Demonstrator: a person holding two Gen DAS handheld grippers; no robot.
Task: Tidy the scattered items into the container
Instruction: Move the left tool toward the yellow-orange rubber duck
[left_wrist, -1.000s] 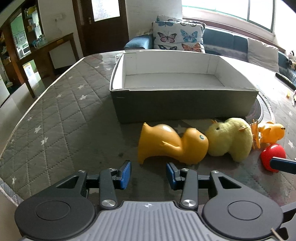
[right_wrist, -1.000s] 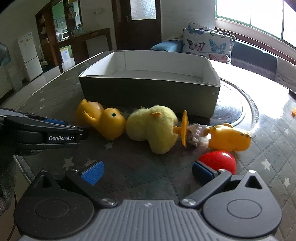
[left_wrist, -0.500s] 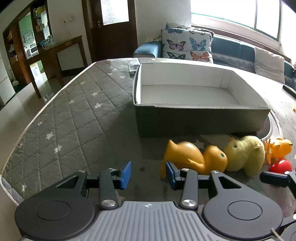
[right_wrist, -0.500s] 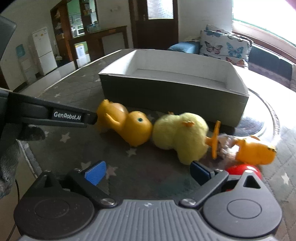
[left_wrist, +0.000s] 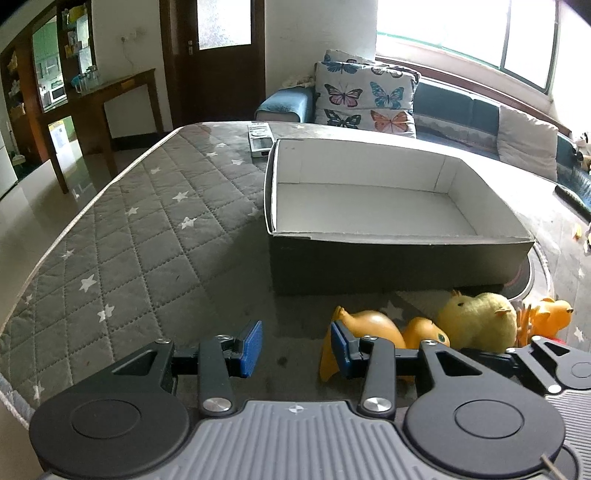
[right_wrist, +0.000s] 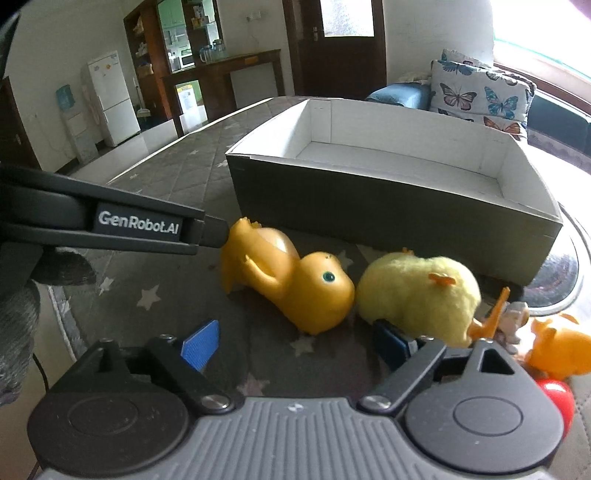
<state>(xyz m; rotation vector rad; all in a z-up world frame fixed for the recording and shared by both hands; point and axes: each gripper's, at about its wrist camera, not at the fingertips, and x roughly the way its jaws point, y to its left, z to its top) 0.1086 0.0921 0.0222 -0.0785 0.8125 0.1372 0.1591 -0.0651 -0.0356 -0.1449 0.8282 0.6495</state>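
Observation:
An orange rubber duck lies on its side in front of the grey cardboard box, which is white inside and holds nothing. A yellow plush chick lies right of the duck, then a small orange toy and a red ball. My right gripper is closing. The duck lies just ahead of its gap and no pad presses on anything. My left gripper stands open with nothing between its pads. The duck lies just right of its right finger.
The quilted grey star-patterned table cover stretches to the left, its edge running along the left side. A remote control lies beyond the box. A sofa with butterfly cushions stands behind the table.
Both grippers have shifted left, so the toys sit further right in each view. The right gripper's jaws have narrowed, and the red ball has slid from its right finger to the frame's corner.

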